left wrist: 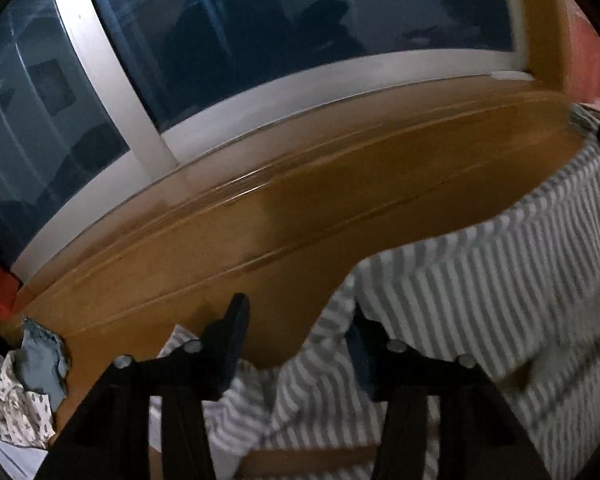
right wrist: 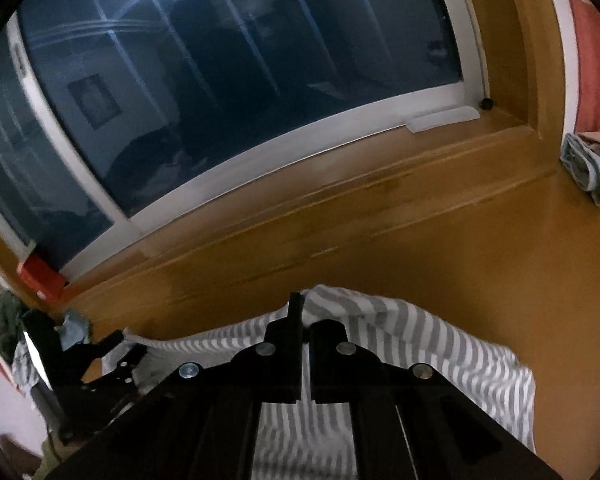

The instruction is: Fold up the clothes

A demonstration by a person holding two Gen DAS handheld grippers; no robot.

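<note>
A grey-and-white striped garment (left wrist: pixel 480 280) lies on the wooden surface (left wrist: pixel 300 208) and is lifted along one edge. In the left wrist view my left gripper (left wrist: pixel 296 332) stands with its jaws apart. The cloth drapes over the right finger (left wrist: pixel 366 340), while bare wood shows beside the left finger (left wrist: pixel 234 332). In the right wrist view my right gripper (right wrist: pixel 308 320) is shut on a raised fold of the striped garment (right wrist: pixel 440 344). The left gripper (right wrist: pixel 128 344) shows at that garment's left end.
A loose pile of patterned and blue-grey clothes (left wrist: pixel 24 384) lies at the left, next to a red box (right wrist: pixel 40 276). A folded stack (right wrist: pixel 588 172) sits at the right by a pink cloth (right wrist: pixel 596 60). A dark window with a white frame (right wrist: pixel 300 136) runs along the back.
</note>
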